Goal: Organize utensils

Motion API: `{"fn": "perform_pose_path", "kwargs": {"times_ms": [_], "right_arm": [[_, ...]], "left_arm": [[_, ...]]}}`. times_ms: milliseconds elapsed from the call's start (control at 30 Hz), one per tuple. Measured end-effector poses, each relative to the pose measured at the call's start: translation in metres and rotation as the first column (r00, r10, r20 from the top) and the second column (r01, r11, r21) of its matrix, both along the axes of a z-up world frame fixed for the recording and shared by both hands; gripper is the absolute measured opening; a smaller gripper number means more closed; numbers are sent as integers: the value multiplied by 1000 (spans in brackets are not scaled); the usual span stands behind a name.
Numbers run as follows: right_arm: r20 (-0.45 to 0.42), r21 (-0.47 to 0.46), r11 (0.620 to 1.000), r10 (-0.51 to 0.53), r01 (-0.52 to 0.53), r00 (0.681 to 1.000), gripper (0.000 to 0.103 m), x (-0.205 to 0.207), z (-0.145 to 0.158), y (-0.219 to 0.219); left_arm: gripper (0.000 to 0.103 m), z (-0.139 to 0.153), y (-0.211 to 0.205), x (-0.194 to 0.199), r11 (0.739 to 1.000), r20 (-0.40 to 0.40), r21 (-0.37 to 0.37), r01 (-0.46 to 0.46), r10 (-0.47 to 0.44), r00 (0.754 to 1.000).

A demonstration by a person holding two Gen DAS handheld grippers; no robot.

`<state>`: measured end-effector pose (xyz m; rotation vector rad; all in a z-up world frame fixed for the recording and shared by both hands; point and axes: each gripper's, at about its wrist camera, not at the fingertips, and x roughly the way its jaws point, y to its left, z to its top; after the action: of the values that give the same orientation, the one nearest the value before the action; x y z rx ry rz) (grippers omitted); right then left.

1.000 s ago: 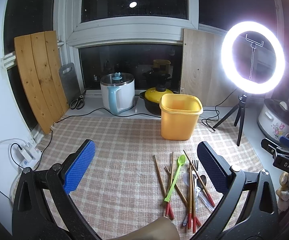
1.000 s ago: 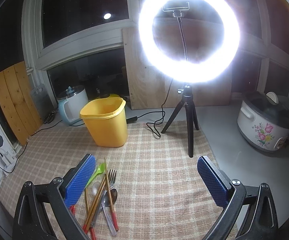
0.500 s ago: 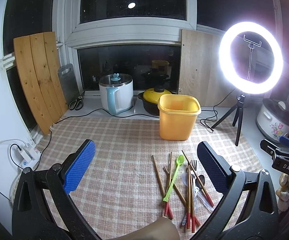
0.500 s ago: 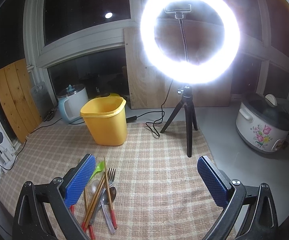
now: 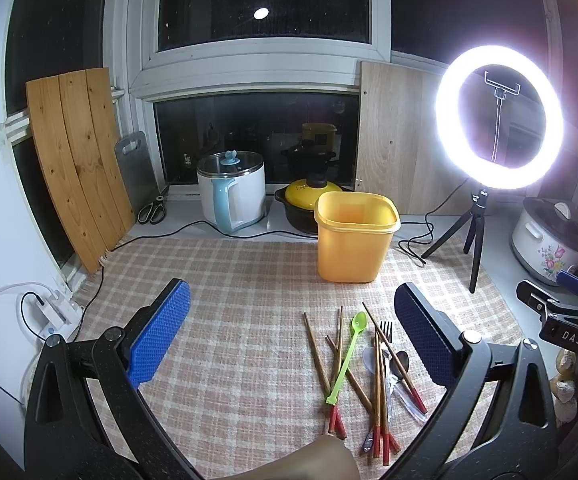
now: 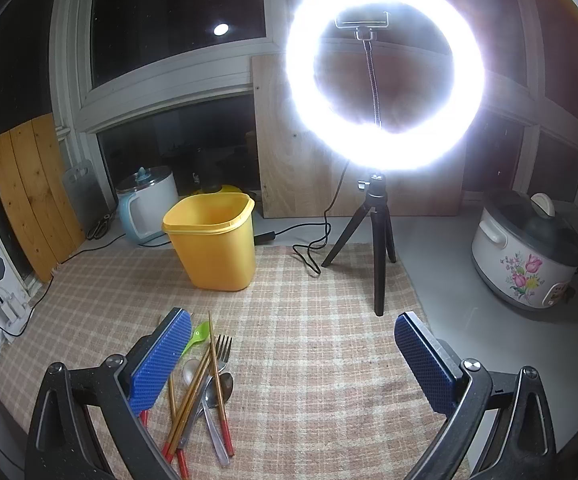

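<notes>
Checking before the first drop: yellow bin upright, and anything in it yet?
Upright: the yellow bin stands on the checked cloth, open mouth up. What shows of its inside is bare; its floor is hidden, so empty cannot be confirmed.

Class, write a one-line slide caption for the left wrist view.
Open left gripper above checked cloth; chopsticks, green spoon and fork piled before yellow container.

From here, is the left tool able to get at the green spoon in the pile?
Probably yes. The left tool is open and empty, and the green spoon lies on top of the chopsticks on the cloth, with nothing over it; its bowl end looks clear.
</notes>
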<state>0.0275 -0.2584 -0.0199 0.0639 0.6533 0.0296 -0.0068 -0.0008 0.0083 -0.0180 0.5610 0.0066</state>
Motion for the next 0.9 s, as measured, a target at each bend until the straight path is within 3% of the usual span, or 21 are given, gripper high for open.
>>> {"fn": "perform_pose_path", "kwargs": {"times_ms": [900], "right_arm": [[-4, 24, 999, -25, 25, 1000, 103, 2, -2, -1]], "left_arm": [[103, 0, 7, 0, 1000, -3, -2, 1, -1, 1000]]}}
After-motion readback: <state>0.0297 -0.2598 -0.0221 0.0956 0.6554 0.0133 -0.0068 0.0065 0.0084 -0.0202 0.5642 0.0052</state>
